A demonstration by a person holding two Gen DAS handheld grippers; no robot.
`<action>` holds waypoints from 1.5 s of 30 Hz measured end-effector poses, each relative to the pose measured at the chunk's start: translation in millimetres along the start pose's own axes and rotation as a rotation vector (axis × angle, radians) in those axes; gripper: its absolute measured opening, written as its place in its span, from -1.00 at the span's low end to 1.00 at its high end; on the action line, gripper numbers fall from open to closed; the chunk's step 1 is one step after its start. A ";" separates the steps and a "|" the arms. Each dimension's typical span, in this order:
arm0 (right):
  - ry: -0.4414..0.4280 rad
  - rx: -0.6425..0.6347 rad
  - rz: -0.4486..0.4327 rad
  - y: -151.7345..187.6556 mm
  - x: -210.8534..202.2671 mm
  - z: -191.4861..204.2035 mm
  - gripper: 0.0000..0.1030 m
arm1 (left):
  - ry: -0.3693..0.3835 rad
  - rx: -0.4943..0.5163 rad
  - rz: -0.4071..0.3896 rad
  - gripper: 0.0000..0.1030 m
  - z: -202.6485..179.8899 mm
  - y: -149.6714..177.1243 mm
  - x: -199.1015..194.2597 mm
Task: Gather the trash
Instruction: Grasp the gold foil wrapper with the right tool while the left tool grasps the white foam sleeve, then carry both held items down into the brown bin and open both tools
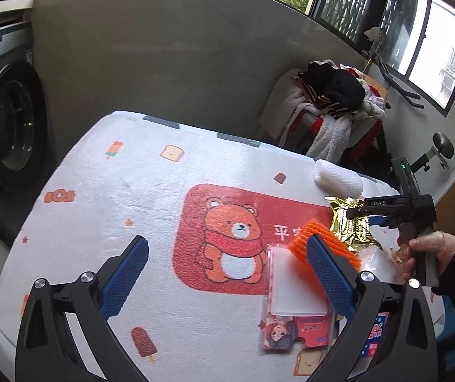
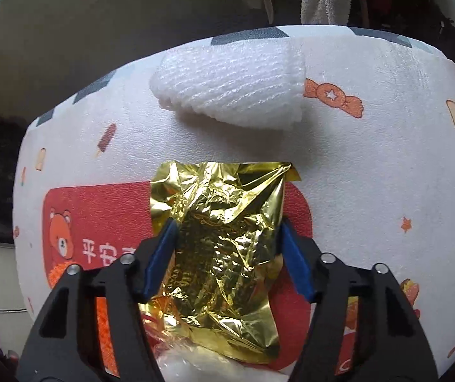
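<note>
A crumpled gold foil bag (image 2: 224, 238) lies on the bear-print tablecloth (image 2: 370, 175). My right gripper (image 2: 227, 251) points down over it, both blue pads pressed against its sides. In the left wrist view that gripper (image 1: 359, 218) sits on the gold bag (image 1: 351, 232) at the table's right, held by a hand (image 1: 428, 251). My left gripper (image 1: 227, 245) hovers open over the cloth with nothing between its fingers. An orange foam net (image 1: 326, 242) lies by its right finger, partly on a carded package (image 1: 294, 299). A white foam net (image 2: 230, 92) lies further back.
Clear plastic wrap (image 1: 380, 264) lies beside the gold bag. A washing machine (image 1: 7, 121) stands left of the table. A chair piled with clothes (image 1: 332, 105) stands behind the far edge, below the windows. A red and blue packet (image 1: 375, 334) lies near the front right.
</note>
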State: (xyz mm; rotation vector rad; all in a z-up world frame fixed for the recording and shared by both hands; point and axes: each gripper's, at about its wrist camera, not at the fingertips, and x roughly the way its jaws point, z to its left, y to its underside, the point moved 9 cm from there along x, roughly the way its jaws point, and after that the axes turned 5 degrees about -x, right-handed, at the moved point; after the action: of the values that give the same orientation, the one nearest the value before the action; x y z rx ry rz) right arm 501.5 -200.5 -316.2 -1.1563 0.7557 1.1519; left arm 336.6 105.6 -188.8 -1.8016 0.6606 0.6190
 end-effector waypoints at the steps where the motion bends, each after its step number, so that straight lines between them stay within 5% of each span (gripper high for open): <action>1: -0.014 -0.005 -0.025 0.7 -9.8 -1.8 0.20 | 0.013 0.006 0.009 0.88 -7.4 -2.7 4.6; 5: -0.091 0.032 -0.123 5.5 -50.6 -20.3 0.19 | 0.076 0.026 0.047 0.87 -42.4 -15.5 26.1; 12: -0.033 0.101 -0.284 15.6 -96.8 -95.3 0.19 | 0.215 0.005 0.171 0.85 -132.1 -46.1 99.3; 18: -0.027 0.198 -0.362 43.7 -116.1 -149.4 0.19 | 0.293 -0.227 0.360 0.51 -191.5 -56.2 205.4; 27: 0.015 0.203 -0.413 84.3 -138.0 -179.1 0.19 | 0.156 -0.475 0.517 0.43 -210.0 -31.3 317.8; 31: 0.001 0.219 -0.408 95.3 -141.2 -181.5 0.19 | 0.133 -0.314 0.466 -0.34 -219.4 -34.5 310.5; 37: -0.033 0.211 -0.430 102.8 -152.8 -164.3 0.19 | 0.132 -0.130 0.381 -0.46 -213.4 -51.1 256.7; 45: -0.062 0.131 -0.435 121.1 -180.5 -105.3 0.19 | 0.124 0.164 0.261 -0.45 -206.9 -46.1 121.0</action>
State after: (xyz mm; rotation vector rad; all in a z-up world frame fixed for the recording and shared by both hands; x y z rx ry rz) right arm 345.2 -355.2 -216.3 -1.1009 0.4913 0.7593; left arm 474.7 -95.5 -180.3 -1.6232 1.0128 0.6100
